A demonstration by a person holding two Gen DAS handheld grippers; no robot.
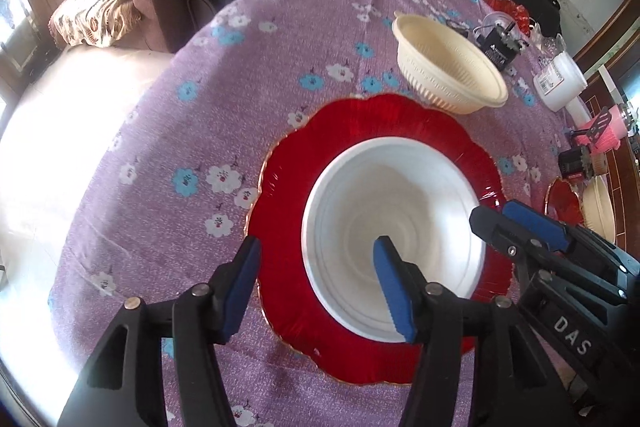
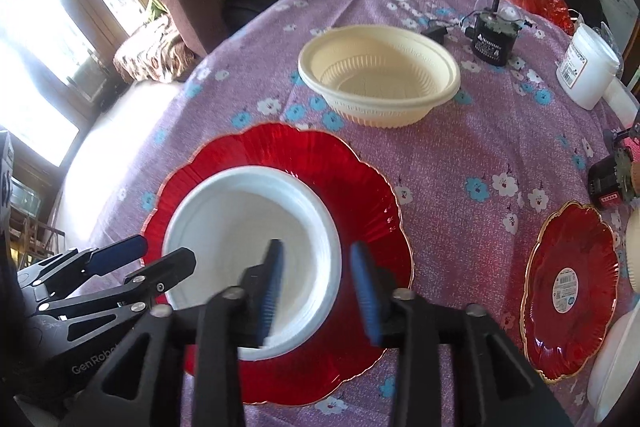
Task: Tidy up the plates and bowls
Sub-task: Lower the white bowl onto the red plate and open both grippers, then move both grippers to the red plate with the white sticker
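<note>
The round white plastic bowl [image 1: 394,255] sits centred on the scalloped, gold-rimmed red glass plate [image 1: 288,195], apparently set there to pair dish with plate. The left gripper [image 1: 320,291] stands part open, gripping nothing, the bowl's near-left rim between its jaws. The right gripper [image 2: 316,291], narrower but open and empty, straddles the near-right rim. A ribbed cream plastic bowl [image 2: 380,75] waits beyond both.

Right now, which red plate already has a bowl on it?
The large red plate under both grippers: the white bowl sits on it. The smaller red plate at right is bare.
</note>
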